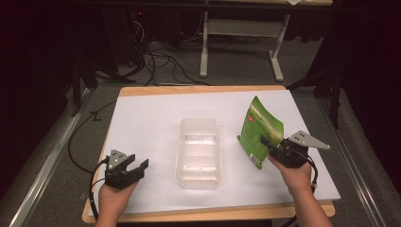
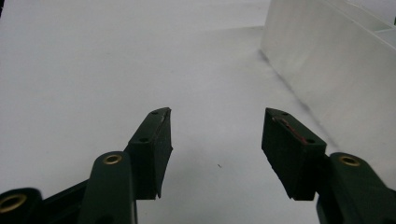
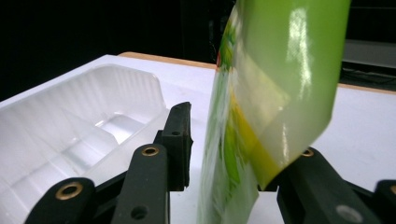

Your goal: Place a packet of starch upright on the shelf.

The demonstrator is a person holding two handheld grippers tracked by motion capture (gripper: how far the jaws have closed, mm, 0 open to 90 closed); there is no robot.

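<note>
Our right tongs point(image 1: 273, 146) grip the green pouch point(image 1: 259, 130); left tongs point(image 1: 134, 170) gape empty. We'd carry it level toward the tray point(image 1: 199, 151) at nine o'clock.

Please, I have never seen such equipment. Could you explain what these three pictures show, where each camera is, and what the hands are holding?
A person holds one hand tool in each hand. The high view looks down on a white table; the other two cameras ride on the tools. The left gripper is open and holds nothing. The right gripper holds a green pouch, upright between its jaws, though the grip looks loose. A clear plastic tray lies in the middle.
</note>
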